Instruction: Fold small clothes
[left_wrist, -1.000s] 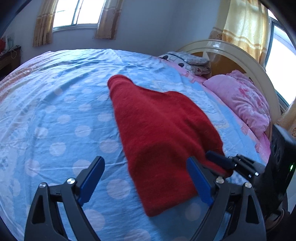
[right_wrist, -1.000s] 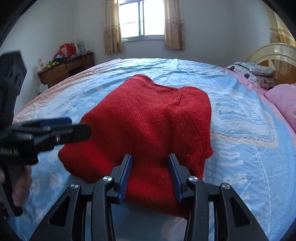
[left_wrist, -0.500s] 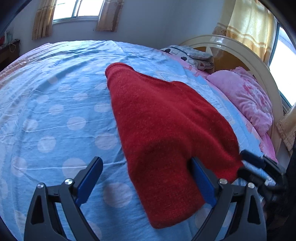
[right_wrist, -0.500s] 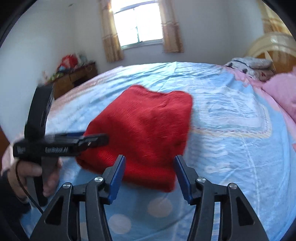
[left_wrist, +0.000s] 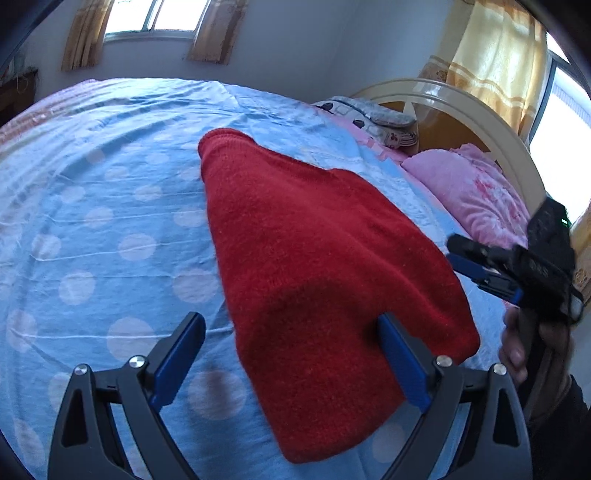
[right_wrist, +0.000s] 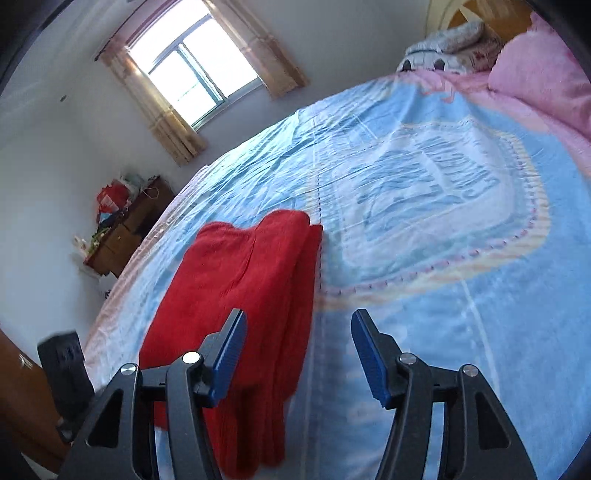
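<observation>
- Since a second ago the right tongs (right_wrist: 297, 354) have let go of the red sweater (left_wrist: 317, 266), swung off to its right side and rolled, so their view now tilts; their jaws stand apart with nothing between them.
- In the left wrist view the right tongs (left_wrist: 467, 254) sit at the sweater's right edge, clear of the knit, with a hand (left_wrist: 532, 347) gripping the handle below.
- The left tongs (left_wrist: 291, 354) have barely moved; their jaws are wide apart over the near end of the sweater, the right pad against or just above the knit (I cannot tell which) and the left pad over bare sheet.
- The sweater lies folded flat on the bed (left_wrist: 92, 229), a long red shape running away from the left tongs, its narrow end farthest.
- From the right tongs' view the sweater (right_wrist: 240, 295) lies left of the jaws, partly behind the left finger.
- Farther off: a pink pillow (left_wrist: 469, 192), the headboard (left_wrist: 480, 110), curtained windows (right_wrist: 192, 77) and a wooden dresser (right_wrist: 125, 229).
</observation>
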